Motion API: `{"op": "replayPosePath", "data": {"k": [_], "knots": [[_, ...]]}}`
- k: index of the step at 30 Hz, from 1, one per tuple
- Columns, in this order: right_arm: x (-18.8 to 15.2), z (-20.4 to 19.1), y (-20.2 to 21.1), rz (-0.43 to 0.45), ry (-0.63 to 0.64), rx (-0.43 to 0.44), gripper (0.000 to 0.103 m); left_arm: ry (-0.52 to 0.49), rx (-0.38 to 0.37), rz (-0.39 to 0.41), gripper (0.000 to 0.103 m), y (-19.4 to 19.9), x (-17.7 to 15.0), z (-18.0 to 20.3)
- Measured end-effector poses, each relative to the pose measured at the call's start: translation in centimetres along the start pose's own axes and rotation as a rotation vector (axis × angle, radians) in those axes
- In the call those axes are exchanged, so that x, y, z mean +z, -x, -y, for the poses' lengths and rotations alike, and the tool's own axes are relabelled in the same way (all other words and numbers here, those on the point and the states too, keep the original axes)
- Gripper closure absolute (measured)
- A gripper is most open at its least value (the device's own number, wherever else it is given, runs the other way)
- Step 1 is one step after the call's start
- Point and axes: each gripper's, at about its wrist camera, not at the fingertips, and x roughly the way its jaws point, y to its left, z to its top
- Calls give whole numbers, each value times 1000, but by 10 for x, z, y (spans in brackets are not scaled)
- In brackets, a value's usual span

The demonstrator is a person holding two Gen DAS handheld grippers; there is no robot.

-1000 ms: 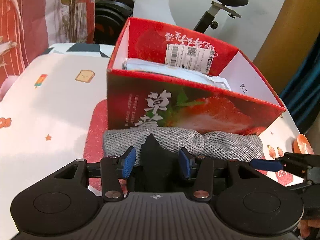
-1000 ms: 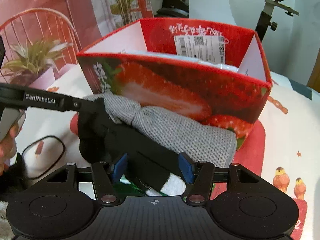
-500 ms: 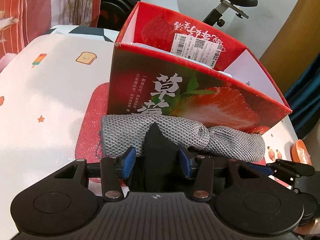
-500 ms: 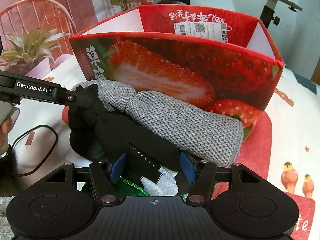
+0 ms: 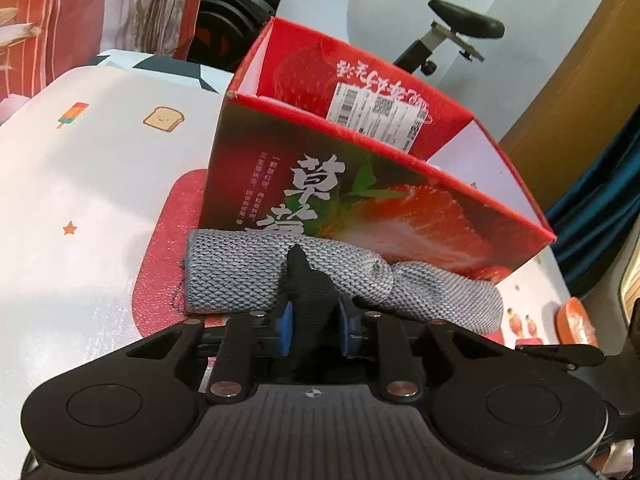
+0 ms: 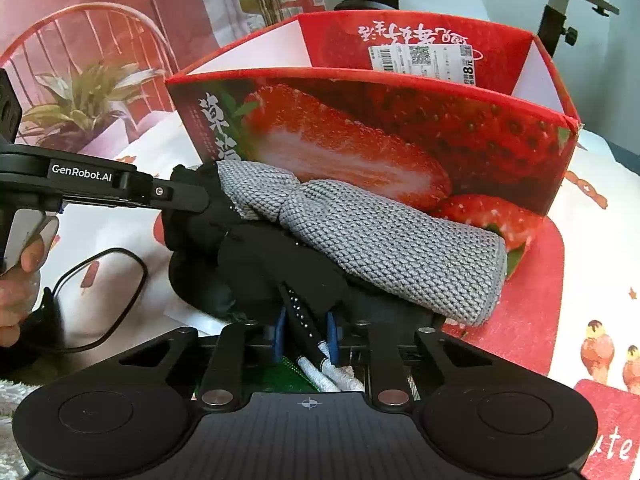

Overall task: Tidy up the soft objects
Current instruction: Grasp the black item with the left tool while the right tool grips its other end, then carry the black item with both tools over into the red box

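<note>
A black garment (image 5: 310, 304) lies on the table under a grey knit roll (image 5: 240, 276), in front of a red strawberry box (image 5: 360, 200). My left gripper (image 5: 316, 326) is closing, and its blue pads press on a raised fold of the black garment. In the right wrist view my right gripper (image 6: 306, 332) is closing too, pinching another part of the black garment (image 6: 280, 264), which has a white-dotted strip. The grey knit roll (image 6: 380, 248) rests on top, against the box (image 6: 400, 132). The left gripper (image 6: 184, 196) reaches in from the left there.
A red mat (image 5: 168, 260) lies under the box on a patterned tablecloth (image 5: 80, 200). A pair of glasses (image 6: 104, 300) lies at the left beside a hand (image 6: 16, 280). An exercise bike (image 5: 452, 40) stands behind the table. An orange object (image 5: 576, 320) sits at the right.
Both grippers' jaws have come together onto the black garment, from wide apart around it. The garment now bunches up between the pads. Both views sit slightly lower against the box.
</note>
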Motion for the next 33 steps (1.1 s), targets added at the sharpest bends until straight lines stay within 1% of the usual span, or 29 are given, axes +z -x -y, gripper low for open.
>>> {"op": "replayPosePath", "data": {"k": [5, 12, 19, 26, 31, 33], "knots": [[8, -1, 14, 30, 5, 33, 87, 0, -4, 39, 80, 15, -2, 4], [27, -7, 38, 117, 8, 59, 87, -44, 13, 107, 80, 36, 11, 15], [54, -8, 68, 219, 28, 67, 87, -62, -9, 160, 80, 57, 21, 19], [86, -6, 92, 301, 66, 63, 87, -135, -32, 234, 80, 77, 46, 35], [119, 1, 97, 323, 115, 34, 87, -175, -45, 280, 80, 79, 76, 46], [135, 6, 93, 316, 141, 16, 87, -199, -40, 291, 80, 75, 87, 51]]}}
